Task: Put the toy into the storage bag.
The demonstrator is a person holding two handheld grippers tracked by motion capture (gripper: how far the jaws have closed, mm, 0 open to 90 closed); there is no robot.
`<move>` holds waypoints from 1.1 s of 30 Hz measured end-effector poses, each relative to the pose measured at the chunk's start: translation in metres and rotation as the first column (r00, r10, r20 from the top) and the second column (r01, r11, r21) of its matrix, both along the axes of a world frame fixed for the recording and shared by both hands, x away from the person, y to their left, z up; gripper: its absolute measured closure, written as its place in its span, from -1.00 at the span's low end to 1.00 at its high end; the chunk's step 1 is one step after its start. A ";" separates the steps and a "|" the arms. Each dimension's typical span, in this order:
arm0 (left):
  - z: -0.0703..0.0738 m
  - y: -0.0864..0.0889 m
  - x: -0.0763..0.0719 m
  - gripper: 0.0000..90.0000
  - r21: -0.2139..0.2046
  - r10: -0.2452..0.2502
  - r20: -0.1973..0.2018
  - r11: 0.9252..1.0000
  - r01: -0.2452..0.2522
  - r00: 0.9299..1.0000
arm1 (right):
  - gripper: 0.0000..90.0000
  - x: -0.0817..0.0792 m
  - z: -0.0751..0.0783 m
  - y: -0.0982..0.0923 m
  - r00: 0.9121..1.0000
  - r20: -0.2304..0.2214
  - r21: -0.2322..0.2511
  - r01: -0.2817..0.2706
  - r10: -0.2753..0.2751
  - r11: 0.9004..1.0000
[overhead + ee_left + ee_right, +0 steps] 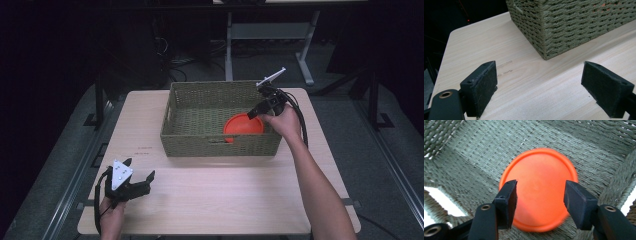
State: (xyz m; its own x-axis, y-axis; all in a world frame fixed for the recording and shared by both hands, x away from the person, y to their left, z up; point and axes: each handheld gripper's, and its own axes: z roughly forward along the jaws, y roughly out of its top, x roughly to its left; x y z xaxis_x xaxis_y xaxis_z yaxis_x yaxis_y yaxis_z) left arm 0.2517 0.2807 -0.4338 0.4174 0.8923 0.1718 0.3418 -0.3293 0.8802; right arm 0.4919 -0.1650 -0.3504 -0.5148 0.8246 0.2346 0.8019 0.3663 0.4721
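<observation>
An orange round plate (243,127) lies flat on the floor of a woven green basket (187,137), in its near right corner. My right gripper (256,112) hangs open over the basket's right end, just above the plate (539,187), its jaws spread apart with nothing between them. In the right gripper view the two pads (509,203) frame the plate from above. My left gripper (138,175) rests open low over the table's near left corner, pointing toward the basket's near left corner (554,32), with bare tabletop between its pads (480,87).
The basket stands at the middle back of the light wooden table (225,190). Faint pencil marks (505,68) lie on the table left of the basket. Dark floor and a desk frame (270,35) lie beyond the far edge.
</observation>
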 end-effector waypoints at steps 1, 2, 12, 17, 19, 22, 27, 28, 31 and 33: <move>0.000 0.000 0.000 -0.71 0.000 0.000 0.000 1.000 0.000 1.000 | -0.05 0.000 0.000 0.000 1.000 0.000 0.000 0.000 0.000 1.000; 0.001 0.001 0.000 -0.71 -0.004 0.004 0.002 1.000 -0.004 1.000 | -0.07 -0.004 0.002 -0.001 1.000 0.012 0.025 -0.009 0.009 1.000; 0.001 -0.001 0.000 -0.72 0.007 -0.003 0.003 1.000 0.003 1.000 | -0.27 -0.021 0.014 -0.025 0.999 0.031 0.130 -0.018 0.014 0.991; 0.000 0.000 0.000 -0.72 0.010 -0.003 0.000 1.000 0.003 1.000 | -0.30 -0.030 0.021 -0.032 0.999 0.051 0.160 -0.024 0.016 0.987; 0.000 0.000 0.000 -0.72 0.010 -0.003 0.001 1.000 0.003 1.000 | -0.31 -0.034 0.023 -0.034 0.998 0.059 0.167 -0.031 0.021 0.985; 0.000 0.000 0.000 -0.72 0.010 -0.002 0.000 1.000 0.002 1.000 | -0.35 -0.041 0.026 -0.037 0.997 0.073 0.177 -0.050 0.037 0.983; 0.000 0.000 0.000 -0.72 0.007 -0.001 0.002 1.000 0.001 1.000 | -0.37 -0.052 0.030 -0.038 0.994 0.094 0.182 -0.074 0.057 0.981; 0.000 0.000 0.000 -0.71 0.007 -0.001 0.002 1.000 0.001 1.000 | -0.37 -0.052 0.030 -0.038 0.994 0.094 0.182 -0.074 0.057 0.981; 0.000 0.000 0.000 -0.72 0.008 -0.002 0.001 1.000 0.002 1.000 | -0.37 -0.059 0.031 -0.039 0.992 0.102 0.186 -0.086 0.068 0.979; 0.000 0.000 0.000 -0.72 0.008 -0.002 0.002 1.000 0.002 1.000 | -0.37 -0.062 0.032 -0.040 0.991 0.105 0.185 -0.096 0.078 0.978</move>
State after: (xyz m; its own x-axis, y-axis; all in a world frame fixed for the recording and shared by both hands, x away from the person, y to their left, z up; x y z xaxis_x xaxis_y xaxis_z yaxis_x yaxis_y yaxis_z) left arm 0.2513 0.2806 -0.4334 0.4185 0.8903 0.1795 0.3398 -0.3368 0.8781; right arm 0.4300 -0.2052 -0.3184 -0.6104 0.7213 0.3273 0.7179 0.3292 0.6134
